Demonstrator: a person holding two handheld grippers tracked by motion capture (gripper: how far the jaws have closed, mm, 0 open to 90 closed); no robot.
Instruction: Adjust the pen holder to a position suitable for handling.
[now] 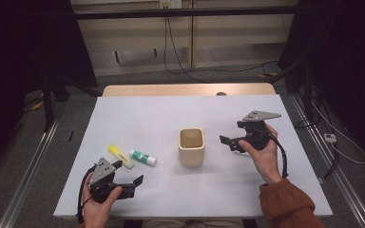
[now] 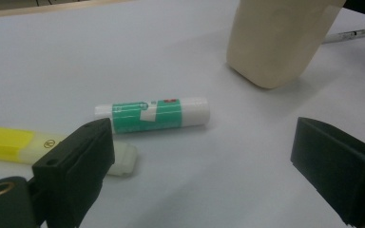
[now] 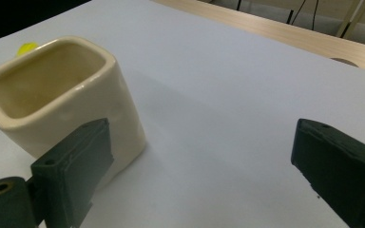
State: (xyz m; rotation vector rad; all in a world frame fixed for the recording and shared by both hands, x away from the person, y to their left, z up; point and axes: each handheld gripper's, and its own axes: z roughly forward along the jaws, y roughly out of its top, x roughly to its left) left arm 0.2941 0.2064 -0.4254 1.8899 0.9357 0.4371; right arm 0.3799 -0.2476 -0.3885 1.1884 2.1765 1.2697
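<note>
Bench (image 1: 171, 118) surface is white and spans most of the high view, with a wooden strip along its far edge. Near its middle stands a cream ceramic cup (image 1: 191, 146), square with rounded corners, upright, its mouth open to the top. The right tool (image 1: 231, 142) is held in the person's right hand (image 1: 264, 154) just right of the cup, apart from it; its jaws stand wide apart with nothing between them, and in the right gripper view the cup (image 3: 57, 99) sits just beyond the left jaw. The left tool (image 1: 129, 176) is held in the left hand (image 1: 100, 202) near the front left corner of the bench, its jaws likewise spread wide and holding nothing. Left of the cup lie a green-and-white glue stick (image 1: 142, 157) and a yellow highlighter (image 1: 120, 156), both flat on the bench, side by side and close together. In the left gripper view the glue stick (image 2: 153, 114) lies ahead between the jaws, and the highlighter (image 2: 14, 144) is partly hidden behind the left jaw.
</note>
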